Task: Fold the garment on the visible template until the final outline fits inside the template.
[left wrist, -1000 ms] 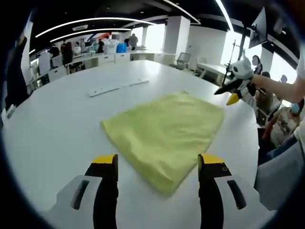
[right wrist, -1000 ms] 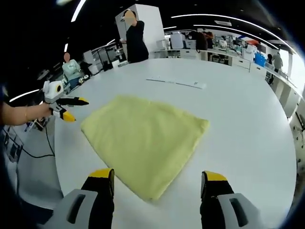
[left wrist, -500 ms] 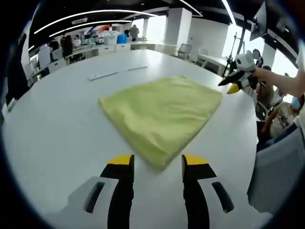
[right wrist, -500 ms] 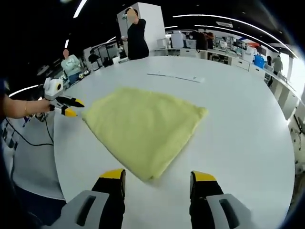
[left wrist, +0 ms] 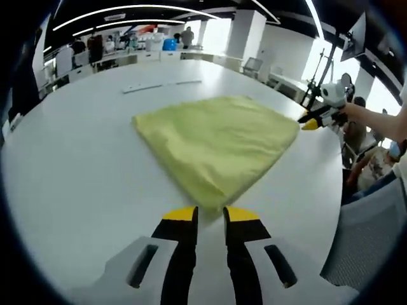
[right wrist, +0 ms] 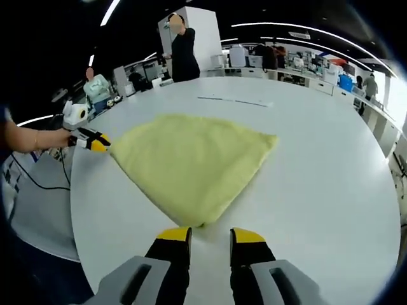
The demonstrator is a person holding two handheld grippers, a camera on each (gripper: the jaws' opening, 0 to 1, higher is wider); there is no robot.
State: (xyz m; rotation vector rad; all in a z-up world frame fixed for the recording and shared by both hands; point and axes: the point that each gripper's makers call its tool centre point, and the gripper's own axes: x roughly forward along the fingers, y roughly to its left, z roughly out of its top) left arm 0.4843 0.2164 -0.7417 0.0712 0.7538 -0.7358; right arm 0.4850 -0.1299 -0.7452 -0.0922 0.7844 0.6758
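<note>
A folded yellow garment point(left wrist: 219, 136) lies flat on the white round table point(left wrist: 76, 165), with one corner pointing at each camera. In the left gripper view, my left gripper point(left wrist: 210, 215) has its jaws drawn close, a narrow gap still between them, and the near corner of the cloth sits just at the tips. The right gripper view has my right gripper point(right wrist: 211, 234) set the same way at another corner of the garment point(right wrist: 191, 159). Each gripper also appears in the other's view, touching a side corner: right gripper point(left wrist: 311, 121), left gripper point(right wrist: 95, 143).
A thin white strip point(left wrist: 162, 86) lies on the table beyond the cloth, strip point(right wrist: 235, 100). A person in dark clothes point(right wrist: 181, 51) stands past the far edge. Desks, chairs and seated people ring the table; its rim point(right wrist: 82, 210) is close to my hands.
Both grippers' jaws have narrowed from wide open to a small gap. Both have come up to the corners of the cloth; the one seen across the table has dropped onto its corner.
</note>
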